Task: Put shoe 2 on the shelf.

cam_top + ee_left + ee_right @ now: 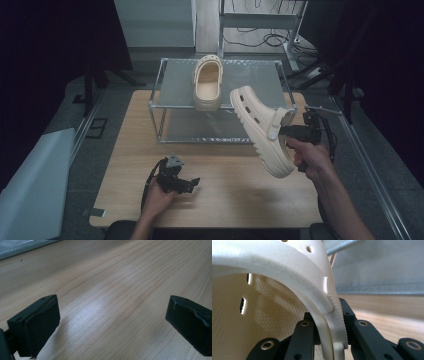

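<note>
Your right gripper has its jaws clamped on the side wall of a cream clog, held in the air above the right part of the wooden table, just in front of the metal rack, toe toward the rack and sole turned up and to the left. In the right gripper view the pads pinch only the thin rim of the opening, beside the strap. Risk, as I judge it: the grip is narrow and well off the shoe's middle, so the clog may pivot or slip out if you swing it quickly. Its toe could also catch the rack's front rail, or nudge the second clog already lying on the rack's top shelf, if you come in too low. Your left gripper rests low on the table near its front edge, jaws wide apart with nothing between them. Count: two clogs, one rack with two shelves, two grippers.
</note>
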Motion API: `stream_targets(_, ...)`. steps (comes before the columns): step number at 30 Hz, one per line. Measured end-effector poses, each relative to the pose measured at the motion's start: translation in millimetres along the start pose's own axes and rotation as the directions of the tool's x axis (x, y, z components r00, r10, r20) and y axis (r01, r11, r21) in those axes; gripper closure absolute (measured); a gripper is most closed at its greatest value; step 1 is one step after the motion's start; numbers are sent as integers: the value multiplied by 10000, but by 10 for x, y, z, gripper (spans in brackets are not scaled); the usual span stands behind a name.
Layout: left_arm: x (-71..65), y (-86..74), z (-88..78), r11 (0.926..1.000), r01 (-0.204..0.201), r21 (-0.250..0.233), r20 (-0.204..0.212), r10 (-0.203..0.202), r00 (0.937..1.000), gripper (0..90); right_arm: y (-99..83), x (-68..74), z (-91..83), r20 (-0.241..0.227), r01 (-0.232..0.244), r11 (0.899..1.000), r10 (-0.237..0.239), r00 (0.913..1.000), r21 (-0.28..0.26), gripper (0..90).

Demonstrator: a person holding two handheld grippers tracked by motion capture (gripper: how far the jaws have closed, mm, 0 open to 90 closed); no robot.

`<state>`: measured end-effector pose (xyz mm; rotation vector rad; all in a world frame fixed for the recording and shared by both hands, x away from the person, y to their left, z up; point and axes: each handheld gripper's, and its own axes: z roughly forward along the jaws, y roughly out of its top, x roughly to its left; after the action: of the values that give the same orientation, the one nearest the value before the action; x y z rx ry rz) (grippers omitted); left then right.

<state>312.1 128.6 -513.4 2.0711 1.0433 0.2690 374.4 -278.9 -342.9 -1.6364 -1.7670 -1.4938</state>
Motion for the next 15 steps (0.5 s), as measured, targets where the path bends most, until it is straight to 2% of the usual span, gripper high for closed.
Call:
stream_targets(2,3,0,-1,10000,-6,6,-17,6,10000,0,29,6,7,22,-23,10000,23,10000,-70,775)
stream_targets(7,9,-4,4,10000,-30,94,-107,31,9999,0,203,5,82,163,-506,9975,515,9985,-499,775)
stream_targets(15,16,-5,-9,10000,-42,63,-147,43,9999,0,383,61,212,345,-910,9920,943,9950,-873,775)
